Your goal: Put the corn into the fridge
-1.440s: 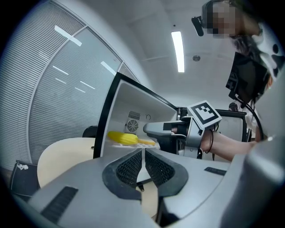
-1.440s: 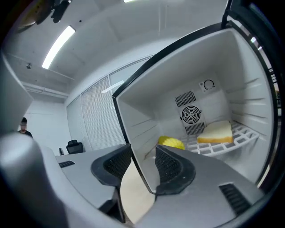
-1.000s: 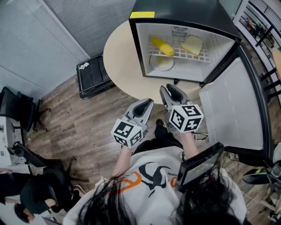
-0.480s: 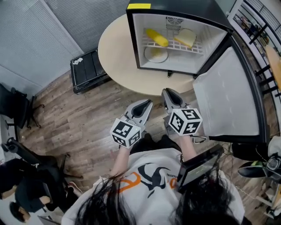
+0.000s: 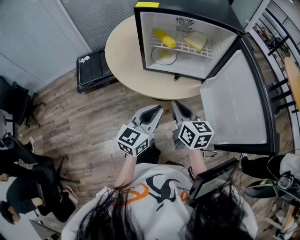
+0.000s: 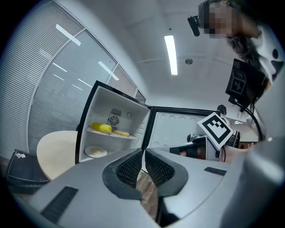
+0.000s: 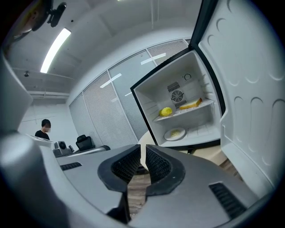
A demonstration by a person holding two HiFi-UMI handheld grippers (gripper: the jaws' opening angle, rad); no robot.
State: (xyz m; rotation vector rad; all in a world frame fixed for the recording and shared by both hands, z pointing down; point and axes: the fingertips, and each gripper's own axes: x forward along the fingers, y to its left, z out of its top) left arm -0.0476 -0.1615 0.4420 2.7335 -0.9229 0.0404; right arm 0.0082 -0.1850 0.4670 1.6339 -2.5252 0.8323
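The yellow corn (image 5: 162, 37) lies on the wire shelf inside the open black mini fridge (image 5: 187, 14), beside a wedge of bread (image 5: 196, 41); a plate (image 5: 164, 55) sits below the shelf. Both grippers hang over the floor, short of the round table (image 5: 126, 70) and well away from the fridge. My left gripper (image 5: 154, 111) is shut with nothing in it, and the corn (image 6: 101, 128) shows far ahead of its jaws. My right gripper (image 5: 178, 105) has just been closing and is shut with nothing between the pads; the corn (image 7: 166, 111) is far beyond it.
The fridge door (image 5: 234, 103) stands wide open to the right of my right gripper. A black case (image 5: 93, 70) lies on the wooden floor left of the table. Office chairs and a seated person (image 5: 18, 192) are at the far left.
Both grippers have drawn back from the fridge toward my body. The right jaws have closed; the corn stays on the shelf.
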